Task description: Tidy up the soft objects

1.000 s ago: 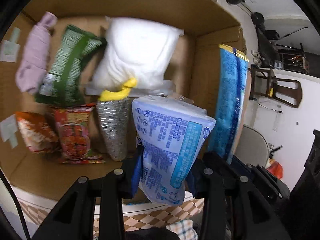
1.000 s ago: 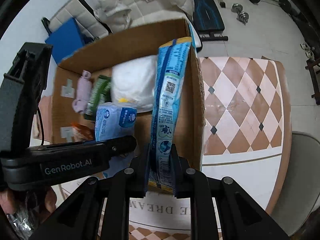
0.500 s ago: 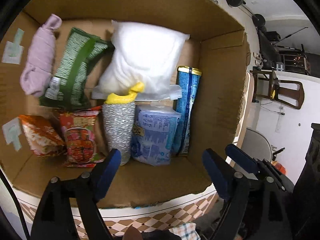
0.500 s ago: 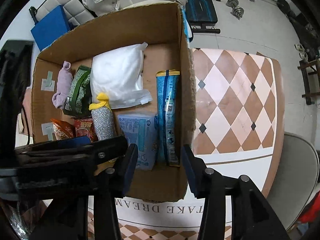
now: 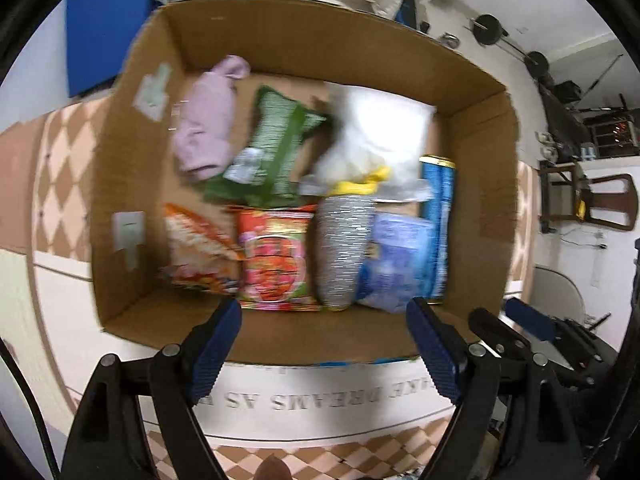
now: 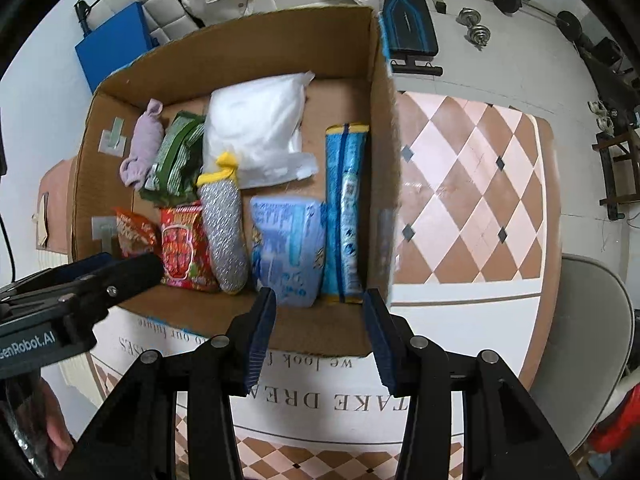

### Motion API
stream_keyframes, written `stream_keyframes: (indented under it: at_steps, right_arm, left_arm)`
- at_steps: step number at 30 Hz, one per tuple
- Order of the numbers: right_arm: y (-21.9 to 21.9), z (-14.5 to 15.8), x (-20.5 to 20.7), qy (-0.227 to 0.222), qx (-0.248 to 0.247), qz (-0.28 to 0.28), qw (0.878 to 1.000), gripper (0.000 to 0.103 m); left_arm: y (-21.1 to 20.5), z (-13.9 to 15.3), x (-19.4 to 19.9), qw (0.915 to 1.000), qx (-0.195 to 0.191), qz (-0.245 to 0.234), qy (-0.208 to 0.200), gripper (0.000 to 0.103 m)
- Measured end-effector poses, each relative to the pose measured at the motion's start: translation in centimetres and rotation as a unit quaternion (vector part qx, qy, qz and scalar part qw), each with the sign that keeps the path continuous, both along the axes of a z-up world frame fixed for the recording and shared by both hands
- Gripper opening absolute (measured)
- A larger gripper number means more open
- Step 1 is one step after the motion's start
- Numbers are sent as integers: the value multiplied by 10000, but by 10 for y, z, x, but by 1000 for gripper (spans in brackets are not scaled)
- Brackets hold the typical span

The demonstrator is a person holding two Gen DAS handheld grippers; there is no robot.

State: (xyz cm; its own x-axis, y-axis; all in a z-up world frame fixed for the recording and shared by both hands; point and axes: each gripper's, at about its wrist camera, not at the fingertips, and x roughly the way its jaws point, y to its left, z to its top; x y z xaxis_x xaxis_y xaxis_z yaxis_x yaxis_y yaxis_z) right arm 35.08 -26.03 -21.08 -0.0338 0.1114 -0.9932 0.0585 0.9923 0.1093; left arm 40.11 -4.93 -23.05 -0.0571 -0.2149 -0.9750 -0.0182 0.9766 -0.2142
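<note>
An open cardboard box (image 6: 384,152) (image 5: 496,208) holds several soft items: a white pillow bag (image 6: 256,128) (image 5: 380,132), a pale blue tissue pack (image 6: 288,248) (image 5: 396,260), a long blue packet (image 6: 346,216) (image 5: 438,224), a silver mitt with yellow cuff (image 6: 224,224) (image 5: 344,252), red (image 6: 182,248) (image 5: 276,256) and orange snack bags (image 6: 132,232), a green bag (image 6: 176,160) and a lilac cloth (image 6: 142,148). My left gripper (image 5: 324,320) and right gripper (image 6: 320,308) are open and empty above the box's near wall.
The box stands on a table with a checkered cloth (image 6: 472,184). A grey chair (image 6: 592,344) is at the right. Dumbbells (image 6: 476,28), a bench and a blue board (image 6: 116,44) lie beyond. The left gripper also shows in the right wrist view (image 6: 80,284).
Both grippers opened and let go of the tissue pack and long blue packet, which now lie in the box. Both grippers have drawn back and up from the box.
</note>
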Motion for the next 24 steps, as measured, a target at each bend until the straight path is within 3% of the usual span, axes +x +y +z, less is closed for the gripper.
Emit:
stream_keyframes:
  at_steps: [2,4,9,11,19,24]
  right_arm:
    - [4,-2,-3,15,17,2,10000,74]
    - [7,-4,-5,16,31,-31,10000,90]
    - [12,-1,-5,-82,-88,-91,9999,94]
    - [12,3,-4,-158,-153,-142,9997,103]
    - [8,26,-13,-489,-270,-280,9980,103]
    - [7,63,-38,-937,-310,-318,9946,103]
  left_arm:
    - [9,-1,-3,9999,93,73,-50,102]
    - [17,0,-4,9997,223,102,-95,102]
    - [27,7,-10,9983,497,78,-308,102]
    - [29,13,-13,9974,580,62,-434,102]
    - [28,50,-38,9906,843,24,-1079,102]
    - [22,90,-71,9811,954,-51,-1681,102]
